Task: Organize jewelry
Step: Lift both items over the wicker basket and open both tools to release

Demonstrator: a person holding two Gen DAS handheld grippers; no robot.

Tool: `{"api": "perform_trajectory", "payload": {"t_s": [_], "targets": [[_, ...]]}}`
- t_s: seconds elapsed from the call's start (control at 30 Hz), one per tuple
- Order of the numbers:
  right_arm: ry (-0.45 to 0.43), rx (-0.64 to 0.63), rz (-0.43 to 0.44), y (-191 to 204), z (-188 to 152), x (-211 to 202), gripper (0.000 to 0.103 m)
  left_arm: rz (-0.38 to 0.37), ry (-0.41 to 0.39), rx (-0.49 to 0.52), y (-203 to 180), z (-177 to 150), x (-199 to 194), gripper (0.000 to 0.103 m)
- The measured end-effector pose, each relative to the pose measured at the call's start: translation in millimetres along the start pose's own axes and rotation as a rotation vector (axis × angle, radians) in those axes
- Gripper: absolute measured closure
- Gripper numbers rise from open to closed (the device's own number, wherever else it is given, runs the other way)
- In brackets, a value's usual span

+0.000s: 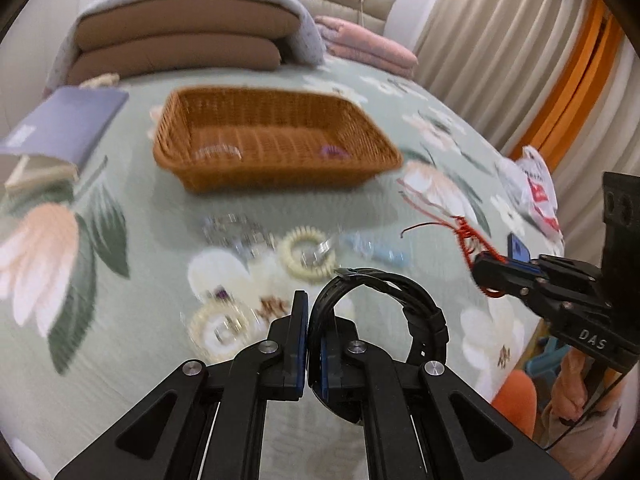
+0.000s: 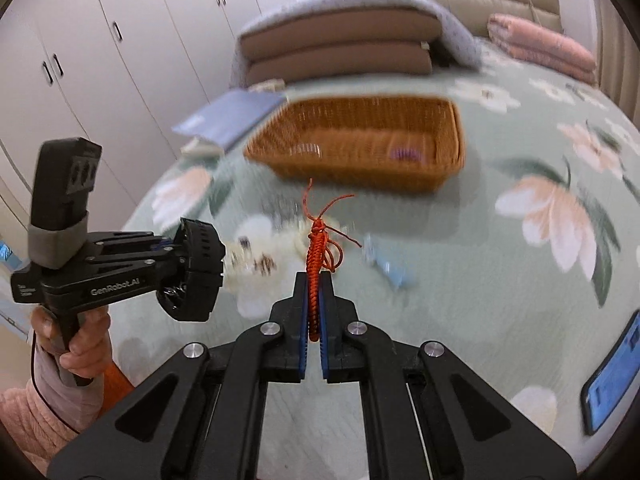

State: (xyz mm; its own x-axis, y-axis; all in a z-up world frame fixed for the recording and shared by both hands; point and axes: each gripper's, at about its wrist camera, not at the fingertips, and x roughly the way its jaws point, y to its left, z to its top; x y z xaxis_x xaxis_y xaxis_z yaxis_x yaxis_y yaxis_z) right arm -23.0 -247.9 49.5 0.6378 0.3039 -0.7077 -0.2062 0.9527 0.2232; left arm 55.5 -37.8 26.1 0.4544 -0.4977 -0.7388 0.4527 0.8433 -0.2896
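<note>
My left gripper [image 1: 308, 312] is shut on a black watch [image 1: 384, 304] by its strap and holds it above the bed; it also shows in the right wrist view [image 2: 196, 268]. My right gripper [image 2: 314, 292] is shut on a red braided cord bracelet [image 2: 318, 240], seen also in the left wrist view [image 1: 466, 236]. A brown wicker basket [image 1: 276, 136] [image 2: 360, 144] stands further back with a clear bracelet [image 1: 218, 152] and a purple item [image 1: 332, 152] inside. Loose on the bedspread lie a cream spiral hair tie [image 1: 306, 254], a pearl bracelet [image 1: 218, 330], a blue clip [image 1: 376, 250] and silver pieces [image 1: 236, 228].
A blue-grey book [image 1: 64, 124] lies left of the basket. Folded cushions and a quilt [image 1: 184, 32] sit at the bed's head, a pink blanket [image 1: 368, 44] beside them. A phone [image 2: 616, 376] lies at the right bed edge. A plastic bag [image 1: 532, 184] is near the curtains.
</note>
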Motion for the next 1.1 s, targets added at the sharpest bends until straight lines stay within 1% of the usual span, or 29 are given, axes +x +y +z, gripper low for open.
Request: {"api": "perform_trajectory", "payload": {"t_s": [0.07, 0.17, 0.3, 0.33, 0.43, 0.57, 0.7, 0.77, 0.87, 0.97, 1.03, 1.1], "targets": [[-0.034, -0.005, -0.008, -1, 17, -5, 0.1, 0.013, -0.016, -0.002, 3, 12, -4, 0.098], [-0.084, 0.009, -0.015, -8, 47, -8, 0.1, 0.026, -0.041, -0.01, 9, 39, -5, 0.098], [-0.123, 0.027, -0.026, -22, 86, 3, 0.1, 0.041, -0.048, -0.032, 21, 79, 5, 0.098], [-0.127, 0.035, -0.03, -28, 100, 12, 0.1, 0.049, -0.045, -0.034, 24, 88, 9, 0.098], [-0.117, 0.057, -0.042, -42, 124, 39, 0.1, 0.09, -0.021, -0.038, 35, 116, 33, 0.098], [-0.057, 0.091, -0.035, -62, 148, 91, 0.1, 0.146, 0.028, -0.041, 46, 145, 73, 0.098], [0.005, 0.122, -0.034, -76, 156, 136, 0.1, 0.189, 0.083, -0.047, 56, 163, 115, 0.098], [0.04, 0.131, -0.037, -82, 156, 155, 0.1, 0.212, 0.104, -0.049, 59, 166, 132, 0.098], [0.086, 0.143, -0.03, -89, 155, 178, 0.1, 0.224, 0.133, -0.067, 66, 169, 152, 0.098], [0.11, 0.15, -0.022, -96, 151, 191, 0.099, 0.224, 0.149, -0.076, 69, 166, 164, 0.097], [0.119, 0.158, -0.011, -99, 150, 196, 0.099, 0.212, 0.143, -0.074, 69, 165, 165, 0.097], [0.126, 0.166, -0.016, -101, 150, 200, 0.098, 0.214, 0.142, -0.071, 68, 164, 165, 0.093]]}}
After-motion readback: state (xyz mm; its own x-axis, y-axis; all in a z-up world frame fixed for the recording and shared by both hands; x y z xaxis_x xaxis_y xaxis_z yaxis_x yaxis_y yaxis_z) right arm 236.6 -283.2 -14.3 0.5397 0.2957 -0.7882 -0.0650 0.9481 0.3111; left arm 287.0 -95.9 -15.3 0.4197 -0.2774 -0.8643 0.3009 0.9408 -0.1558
